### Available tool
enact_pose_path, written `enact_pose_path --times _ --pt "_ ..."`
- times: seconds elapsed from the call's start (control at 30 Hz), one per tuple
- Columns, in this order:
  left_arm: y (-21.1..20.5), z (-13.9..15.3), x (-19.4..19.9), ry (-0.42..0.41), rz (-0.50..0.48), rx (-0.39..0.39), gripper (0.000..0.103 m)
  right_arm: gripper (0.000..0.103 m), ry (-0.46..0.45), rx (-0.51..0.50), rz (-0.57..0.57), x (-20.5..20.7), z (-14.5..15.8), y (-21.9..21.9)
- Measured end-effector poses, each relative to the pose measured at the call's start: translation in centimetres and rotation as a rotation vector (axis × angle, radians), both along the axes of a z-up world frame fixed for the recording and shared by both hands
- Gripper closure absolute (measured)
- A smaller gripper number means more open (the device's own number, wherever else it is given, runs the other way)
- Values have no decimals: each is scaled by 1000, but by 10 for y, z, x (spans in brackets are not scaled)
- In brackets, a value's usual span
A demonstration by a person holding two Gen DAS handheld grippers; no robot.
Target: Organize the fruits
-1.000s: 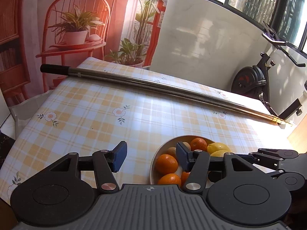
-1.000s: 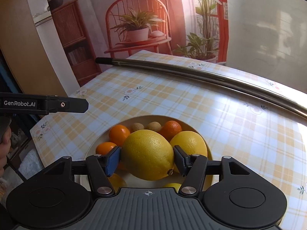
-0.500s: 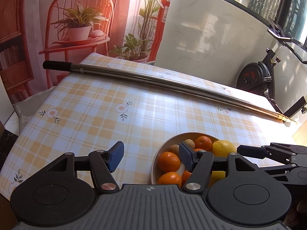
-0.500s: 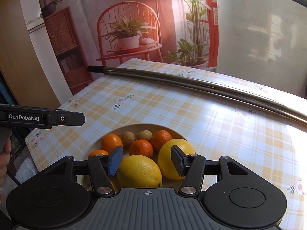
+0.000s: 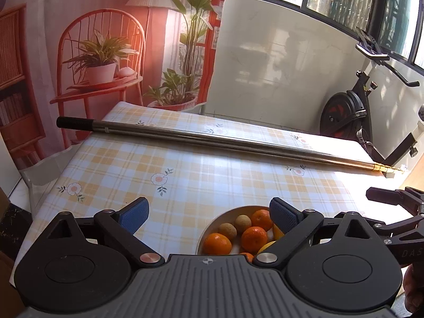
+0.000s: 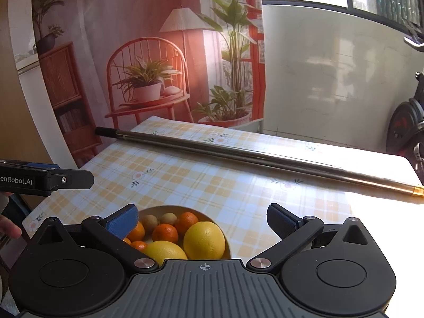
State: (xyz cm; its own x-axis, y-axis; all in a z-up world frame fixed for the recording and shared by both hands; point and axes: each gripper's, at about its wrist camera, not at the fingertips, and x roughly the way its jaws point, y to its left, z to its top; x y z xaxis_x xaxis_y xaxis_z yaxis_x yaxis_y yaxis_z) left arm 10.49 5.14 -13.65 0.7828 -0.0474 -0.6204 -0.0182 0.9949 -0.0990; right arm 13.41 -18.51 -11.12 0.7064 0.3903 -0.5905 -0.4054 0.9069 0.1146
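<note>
A pale bowl [image 6: 227,241] [image 5: 209,228] sits near the table's front edge. It holds two lemons [image 6: 204,239], several small oranges [image 6: 165,233] [image 5: 217,243] and two brownish round fruits [image 6: 149,222] [image 5: 242,222]. My right gripper [image 6: 202,218] hovers above and behind the bowl, open wide, nothing between its blue pads [image 6: 122,221]. My left gripper [image 5: 209,213] is open too, empty, with the bowl under its right finger. In the right wrist view the left gripper's body [image 6: 39,180] shows at the left edge.
A long metal pole [image 5: 212,143] [image 6: 251,159] lies across the far side of the checked tablecloth [image 5: 185,175]. An exercise bike [image 5: 352,111] stands beyond the table's right end. A backdrop with a red chair and plants hangs behind.
My right gripper let go of the lemon, which now lies in the bowl, then opened wide and drew back upward. My left gripper also pulled back a little.
</note>
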Motion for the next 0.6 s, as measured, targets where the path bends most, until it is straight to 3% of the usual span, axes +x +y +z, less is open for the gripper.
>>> enact_pose_path --times 0.6 --pt "-55 112 -35 -265 -76 83 0 0 -242 69 -131 -50 117 -54"
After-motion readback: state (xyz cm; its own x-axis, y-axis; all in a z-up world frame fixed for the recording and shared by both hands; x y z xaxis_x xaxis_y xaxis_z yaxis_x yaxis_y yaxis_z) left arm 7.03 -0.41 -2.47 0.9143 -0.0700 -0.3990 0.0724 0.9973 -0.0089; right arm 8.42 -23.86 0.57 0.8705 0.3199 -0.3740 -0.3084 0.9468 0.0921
